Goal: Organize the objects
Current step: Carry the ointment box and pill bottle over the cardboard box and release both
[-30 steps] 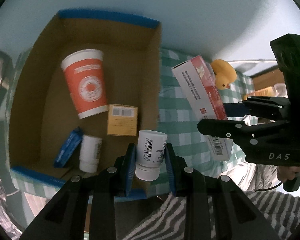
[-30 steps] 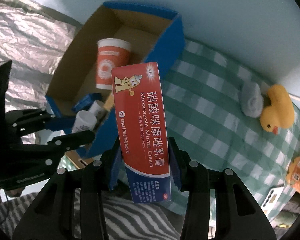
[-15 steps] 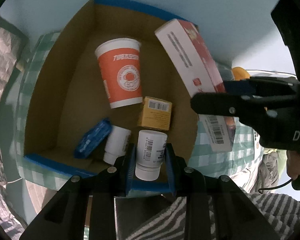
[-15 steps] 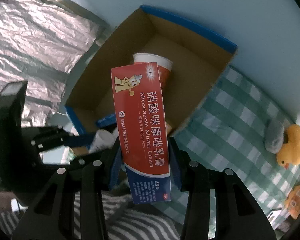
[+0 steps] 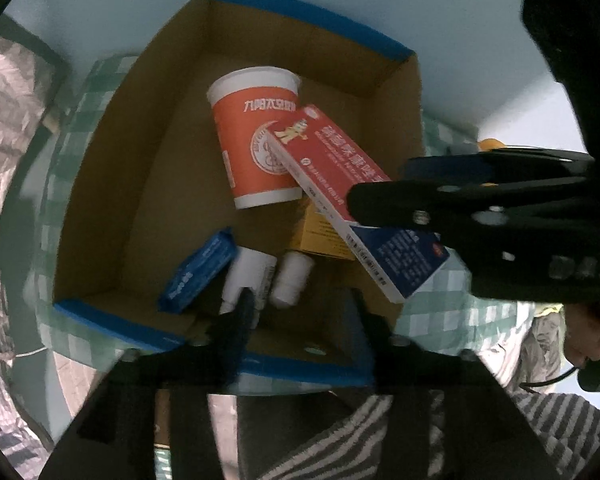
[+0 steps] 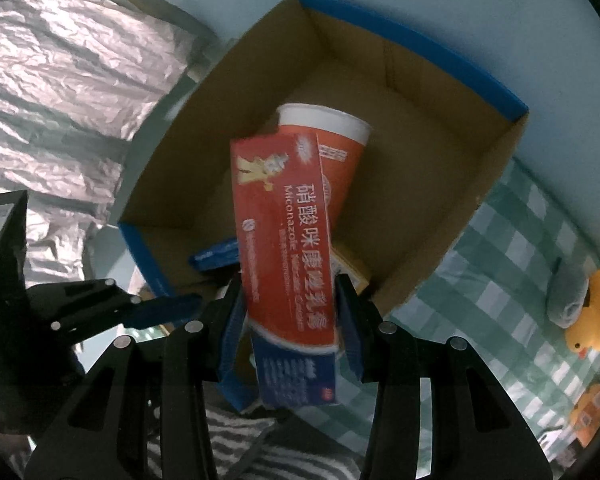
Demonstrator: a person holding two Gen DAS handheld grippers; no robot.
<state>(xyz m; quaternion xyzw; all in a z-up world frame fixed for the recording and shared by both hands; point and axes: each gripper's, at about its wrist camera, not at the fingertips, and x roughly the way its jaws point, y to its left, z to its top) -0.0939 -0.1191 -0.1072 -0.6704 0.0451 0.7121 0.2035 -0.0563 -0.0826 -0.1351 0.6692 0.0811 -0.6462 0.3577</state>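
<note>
A: Through the left wrist camera we look down into the cardboard box (image 5: 148,184). Our left gripper (image 5: 300,312) has its jaws spread wide with nothing between them. Just beyond its tips two white bottles lie on the box floor, one (image 5: 249,276) beside the other (image 5: 292,280), with a blue packet (image 5: 198,276) to their left.

B: And further in we see the orange cup (image 5: 256,148) lying on its side, a yellow carton (image 5: 320,232) below it. The right gripper (image 5: 452,196) reaches in from the right, and the cream box (image 5: 340,184) slants across the cup and the carton.

A: From the right wrist we see the right gripper (image 6: 290,320) with the cream box (image 6: 288,248) standing between its fingers (image 6: 230,332), over the box's open top (image 6: 420,168).

B: The jaws look slightly parted from the carton's sides, though blur keeps us from telling whether they press it. The yellow duck (image 6: 592,312) sits well off to the right on the checked cloth (image 6: 500,280).
</note>
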